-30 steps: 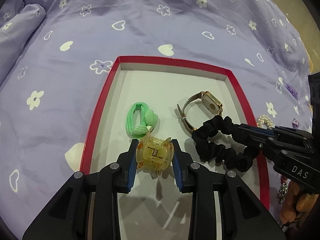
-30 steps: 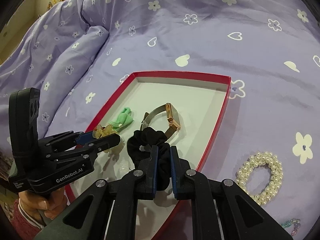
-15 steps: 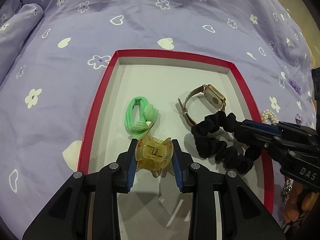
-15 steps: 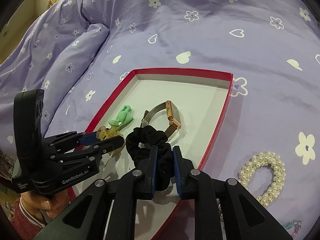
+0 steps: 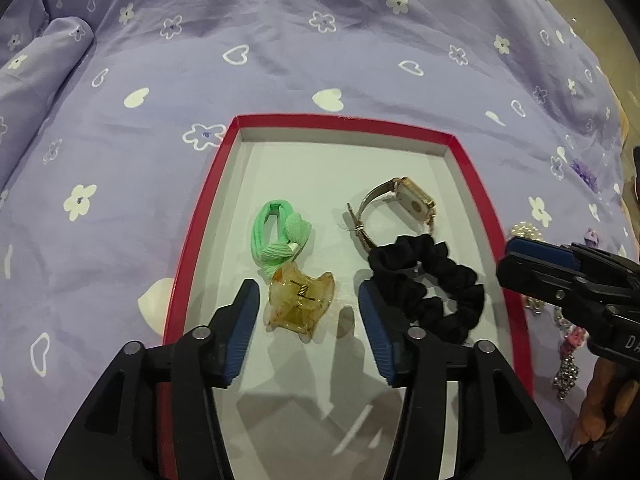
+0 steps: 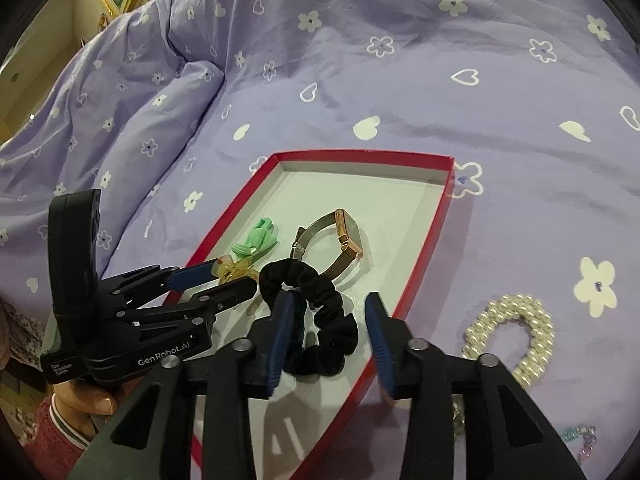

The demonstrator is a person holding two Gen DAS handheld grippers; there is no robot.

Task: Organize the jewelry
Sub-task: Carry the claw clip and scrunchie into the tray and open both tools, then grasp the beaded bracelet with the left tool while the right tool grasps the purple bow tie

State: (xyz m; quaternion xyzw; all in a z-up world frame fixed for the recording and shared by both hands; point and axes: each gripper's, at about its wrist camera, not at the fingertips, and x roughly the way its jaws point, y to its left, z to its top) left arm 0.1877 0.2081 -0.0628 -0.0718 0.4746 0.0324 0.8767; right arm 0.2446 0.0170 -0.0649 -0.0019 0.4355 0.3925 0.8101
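Note:
A red tray with a white floor lies on the bed and holds a green hair tie, a gold watch, an amber claw clip and a black scrunchie. My left gripper straddles the clip, jaws opening, with gaps between the pads and the clip. My right gripper stands over the tray's near right side, jaws opening around the scrunchie, which rests on the tray. The left gripper also shows in the right wrist view, and the right gripper in the left wrist view.
Purple flowered bedding surrounds the tray. A pearl bracelet lies right of the tray, with a pastel chain nearer. A rhinestone piece lies at the right. A person's hand holds the left gripper. A folded duvet ridge rises at far left.
Both grippers have opened. The left one let go of the amber clip and the right one let go of the black scrunchie; both things now lie on the tray floor.

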